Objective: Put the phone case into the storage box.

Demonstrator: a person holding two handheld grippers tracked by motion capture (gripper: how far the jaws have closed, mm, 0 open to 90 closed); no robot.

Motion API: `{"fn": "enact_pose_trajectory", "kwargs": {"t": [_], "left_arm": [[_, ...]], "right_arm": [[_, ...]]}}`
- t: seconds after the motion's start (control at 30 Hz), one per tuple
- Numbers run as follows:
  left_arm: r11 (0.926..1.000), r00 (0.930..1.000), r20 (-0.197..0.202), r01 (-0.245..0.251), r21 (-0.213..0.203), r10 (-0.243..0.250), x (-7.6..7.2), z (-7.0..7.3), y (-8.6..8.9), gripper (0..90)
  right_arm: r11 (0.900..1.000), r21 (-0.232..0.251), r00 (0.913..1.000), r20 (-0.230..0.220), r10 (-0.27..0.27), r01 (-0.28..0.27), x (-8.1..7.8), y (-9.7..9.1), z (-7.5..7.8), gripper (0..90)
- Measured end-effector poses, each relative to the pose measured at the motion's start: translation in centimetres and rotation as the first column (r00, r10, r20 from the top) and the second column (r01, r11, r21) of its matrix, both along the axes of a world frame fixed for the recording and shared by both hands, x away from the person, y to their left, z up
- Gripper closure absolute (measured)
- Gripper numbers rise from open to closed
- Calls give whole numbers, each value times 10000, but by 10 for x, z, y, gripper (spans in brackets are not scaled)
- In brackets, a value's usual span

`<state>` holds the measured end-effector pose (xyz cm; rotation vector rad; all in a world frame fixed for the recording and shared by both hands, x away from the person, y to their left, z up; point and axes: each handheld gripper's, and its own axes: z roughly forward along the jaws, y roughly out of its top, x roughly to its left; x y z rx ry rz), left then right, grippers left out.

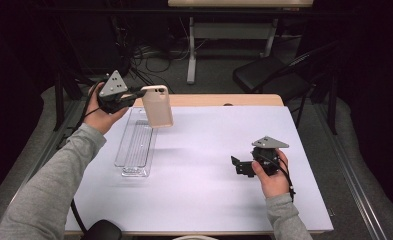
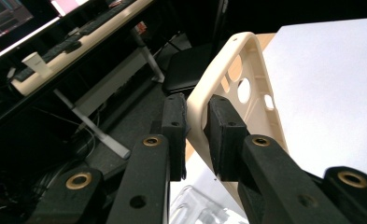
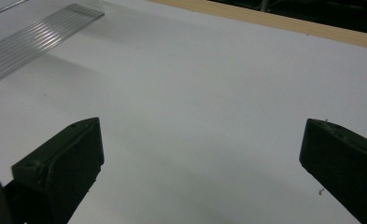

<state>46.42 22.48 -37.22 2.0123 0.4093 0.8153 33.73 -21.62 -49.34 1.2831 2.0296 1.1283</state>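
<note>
While L tool (image 1: 134, 96) clamps phone case (image 1: 157, 106) edge, R tool (image 1: 235, 165) gapes empty.

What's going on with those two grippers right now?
Left gripper shut on beige plastic phone case, lifted above clear plastic tray. Right gripper open, empty. Nothing in the way.

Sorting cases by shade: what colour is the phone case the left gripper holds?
Cream-beige phone case, clearest in the left gripper view.
</note>
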Motion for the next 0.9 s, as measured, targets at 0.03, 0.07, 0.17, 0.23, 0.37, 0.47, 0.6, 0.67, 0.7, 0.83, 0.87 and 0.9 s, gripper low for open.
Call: {"fn": "enact_pose_trajectory", "kwargs": {"t": [0.03,0.07,0.17,0.23,0.37,0.47,0.6,0.67,0.7,0.83,0.87,0.9], "left_arm": [[10000,10000,3,-4,18,4,1,1,1,784],[10000,10000,18,-29,45,29,2,2,3,784],[9999,9999,97,-93,145,91,6,3,7,784],[9997,9998,139,-118,232,115,8,3,9,784],[9996,9997,217,-145,230,140,12,3,13,784],[9995,9995,265,-182,264,175,16,2,15,784],[9992,9993,323,-175,372,163,20,0,16,784],[9986,9991,357,-234,472,217,23,-2,16,784],[9984,9991,357,-267,506,249,24,-2,17,784],[9973,9979,513,-416,597,386,29,-4,19,784],[9974,9977,547,-438,572,407,30,-5,20,784],[9972,9972,609,-479,581,444,31,-5,21,784]], "right_arm": [[10000,28,10000,-13,-78,78,0,-1,-1,0],[9999,51,9999,-24,-137,137,-1,-2,-1,0],[9997,83,9998,-23,-215,215,-1,-4,-2,0],[9997,38,9997,-37,-261,261,-1,-5,-3,0],[9996,68,9996,-28,-273,273,-2,-6,-4,0],[9996,54,9996,13,-284,284,-2,-7,-4,0],[9995,57,9995,-7,-302,302,-2,-9,-5,0],[9995,57,9995,-40,-315,316,-2,-9,-6,0],[9995,32,9995,-48,-315,315,-2,-10,-6,0],[9992,-21,9992,-28,-402,402,-2,-11,-8,0],[9992,-37,9992,-21,-407,407,-2,-11,-8,0],[9991,-74,9992,-30,-407,407,-3,-11,-8,0]]}}
